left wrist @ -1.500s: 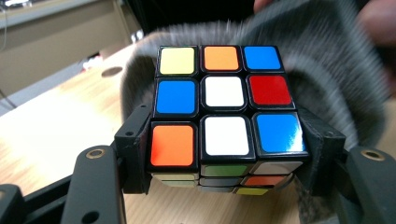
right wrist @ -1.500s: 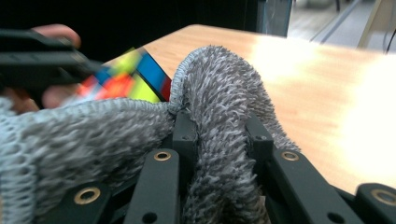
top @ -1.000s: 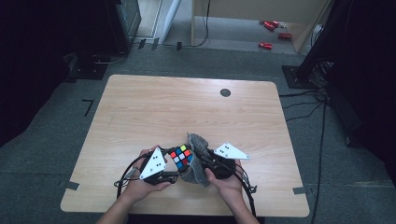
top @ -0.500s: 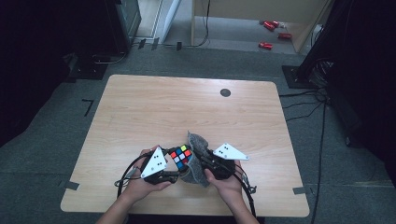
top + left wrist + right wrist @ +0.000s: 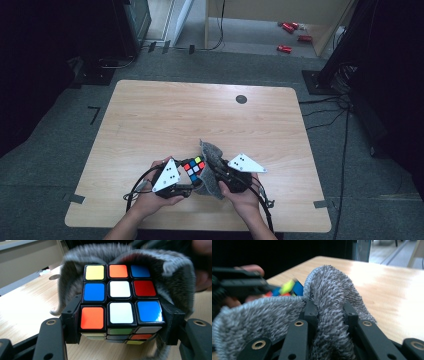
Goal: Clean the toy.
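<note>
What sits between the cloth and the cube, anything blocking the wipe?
Nothing visible. The left gripper clamps the puzzle cube by its sides, and the grey cloth, pinched in the right gripper, already curls around the cube's far side in the left gripper view. Whether cloth and cube actually touch is unclear.

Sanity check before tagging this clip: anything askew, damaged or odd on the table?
Nothing broken or spilled. The puzzle cube is scrambled, its top face mixing yellow, orange, blue, white and red, and sits squarely clamped in the left claw. The grey cloth is bunched in a fold in the right claw, draped against the cube.
</note>
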`<state>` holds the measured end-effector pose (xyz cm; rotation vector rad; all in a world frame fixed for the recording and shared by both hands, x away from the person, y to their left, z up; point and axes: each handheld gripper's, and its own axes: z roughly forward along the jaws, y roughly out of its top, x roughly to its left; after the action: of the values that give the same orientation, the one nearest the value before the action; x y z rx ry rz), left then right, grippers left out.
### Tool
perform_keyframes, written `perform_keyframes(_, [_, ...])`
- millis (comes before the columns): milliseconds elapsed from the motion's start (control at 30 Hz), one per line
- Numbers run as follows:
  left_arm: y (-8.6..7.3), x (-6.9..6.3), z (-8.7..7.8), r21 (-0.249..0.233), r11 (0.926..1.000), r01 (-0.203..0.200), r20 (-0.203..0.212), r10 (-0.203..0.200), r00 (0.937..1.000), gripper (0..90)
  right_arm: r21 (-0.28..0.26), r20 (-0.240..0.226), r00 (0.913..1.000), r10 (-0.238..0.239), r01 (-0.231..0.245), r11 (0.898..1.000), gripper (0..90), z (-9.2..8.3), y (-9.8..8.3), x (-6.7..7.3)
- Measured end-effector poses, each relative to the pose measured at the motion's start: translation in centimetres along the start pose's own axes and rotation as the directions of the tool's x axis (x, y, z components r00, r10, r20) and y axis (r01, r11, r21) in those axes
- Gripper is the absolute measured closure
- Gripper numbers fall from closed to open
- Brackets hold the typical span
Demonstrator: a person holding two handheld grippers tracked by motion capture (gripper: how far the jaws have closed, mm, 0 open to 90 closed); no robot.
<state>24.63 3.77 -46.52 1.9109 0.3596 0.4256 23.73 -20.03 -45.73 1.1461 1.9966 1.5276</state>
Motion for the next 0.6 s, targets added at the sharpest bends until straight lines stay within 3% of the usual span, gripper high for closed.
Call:
perform_keyframes(267, [-0.18, 0.18, 0.08, 0.003, 0.9999, 0.011, 0.004, -0.011, 0.9999, 35.3, 0.028, 0.005, 0.9999, 0.014, -0.014, 1.0, 73.3, 0.49, -0.48, -0.37])
perform_keyframes(433, [-0.27, -0.35, 0.52, 0.025, 0.9996, -0.014, 0.016, 0.014, 0.9998, 35.3, -0.008, -0.011, 0.9999, 0.011, -0.011, 1.0, 73.4, -0.1, 0.37, 0.14])
perform_keyframes(500, [-0.18, -0.48, 0.5, 0.023, 0.9995, -0.021, 0.015, 0.021, 0.9997, 35.4, -0.011, -0.001, 1.0, -0.001, 0.001, 1.0, 73.4, -0.11, 0.41, 0.27])
perform_keyframes(600, [-0.04, -0.25, 0.16, -0.004, 1.0, 0.002, 0.021, -0.002, 0.9998, 35.3, 0.007, 0.004, 0.9996, 0.029, -0.029, 1.0, 73.5, 0.22, -0.23, -0.29])
